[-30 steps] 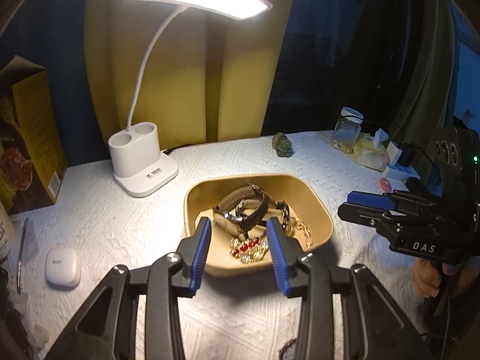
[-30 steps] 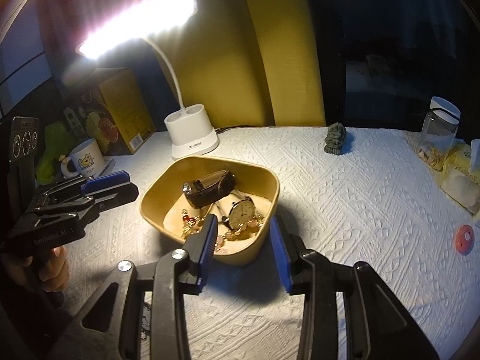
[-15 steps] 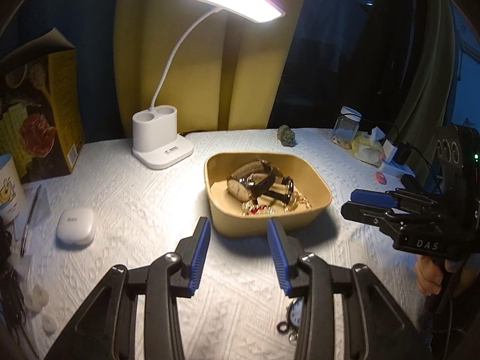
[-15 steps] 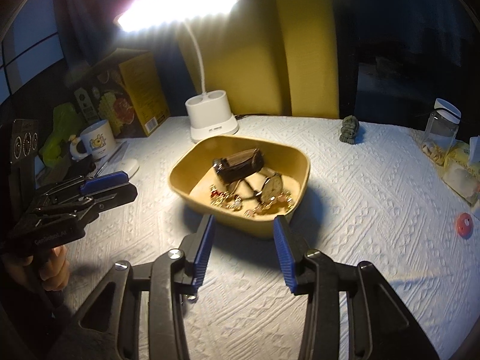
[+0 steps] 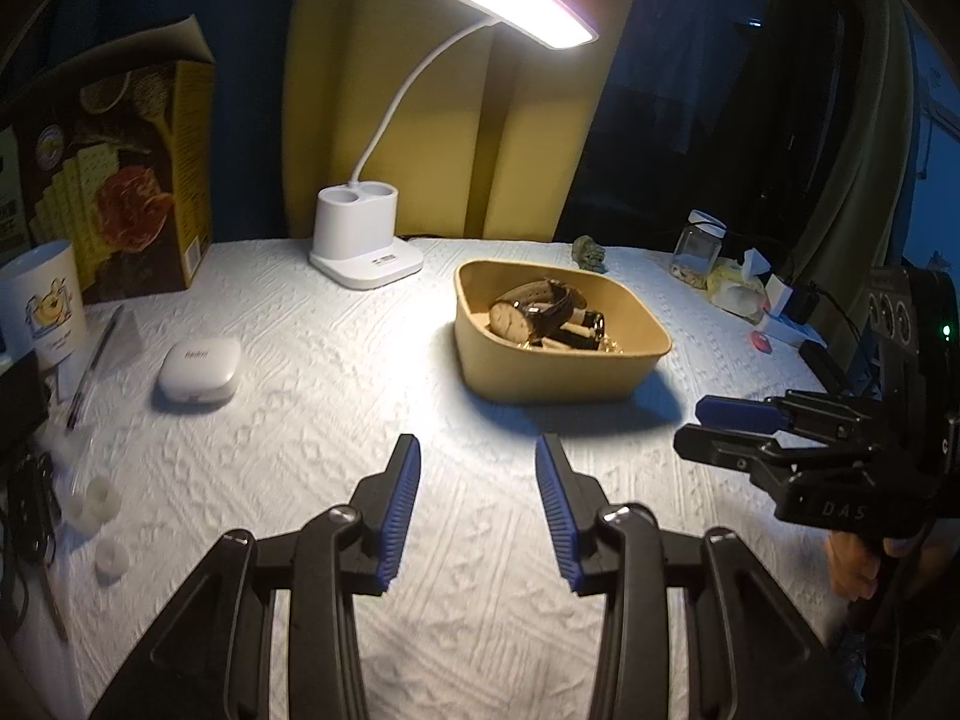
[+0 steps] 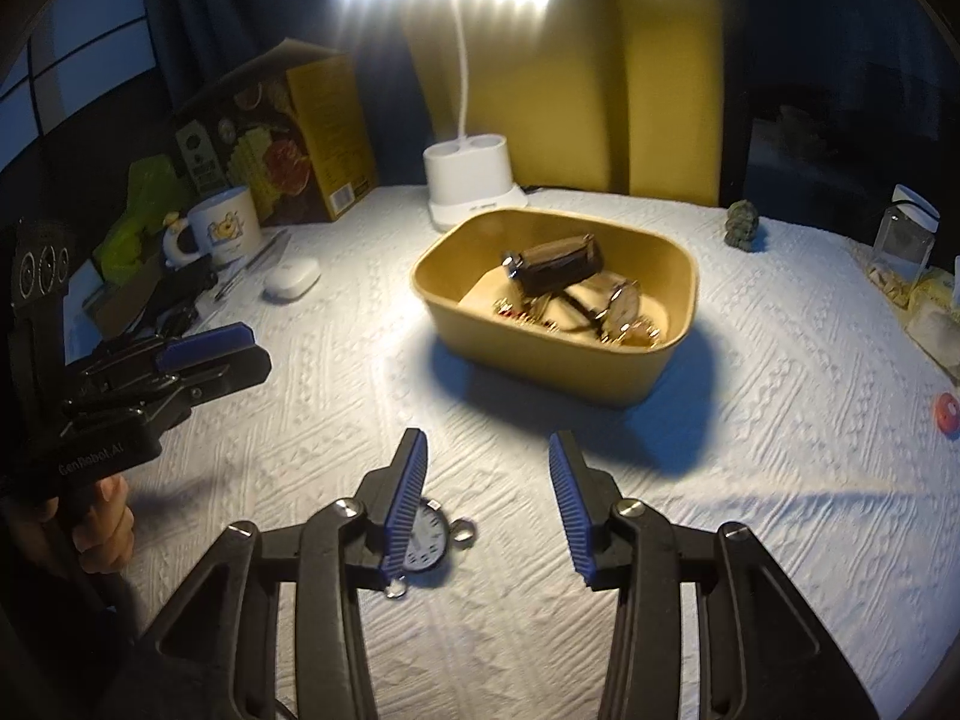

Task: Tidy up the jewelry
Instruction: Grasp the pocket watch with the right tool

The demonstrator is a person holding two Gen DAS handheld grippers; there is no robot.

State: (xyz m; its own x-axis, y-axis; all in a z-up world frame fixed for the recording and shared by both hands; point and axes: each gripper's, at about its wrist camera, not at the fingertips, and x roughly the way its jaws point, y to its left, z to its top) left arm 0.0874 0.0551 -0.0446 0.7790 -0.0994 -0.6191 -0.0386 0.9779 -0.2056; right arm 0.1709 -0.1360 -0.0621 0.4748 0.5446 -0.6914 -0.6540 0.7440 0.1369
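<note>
Nearest, a small round watch face [image 6: 427,542] lies flat on the table [image 6: 750,510], partly under the left finger of the right claw [image 6: 487,507], which is spread and empty. It looks light, hard and slippery; the small ring [image 6: 463,531] at its edge seems the best hold. Its long axis I cannot tell. The left claw [image 5: 475,507] is also spread, holding nothing. Farther, the tan tray [image 6: 540,354] holds strapped watches [image 6: 561,264] and chains, soft and easily tangled.
</note>
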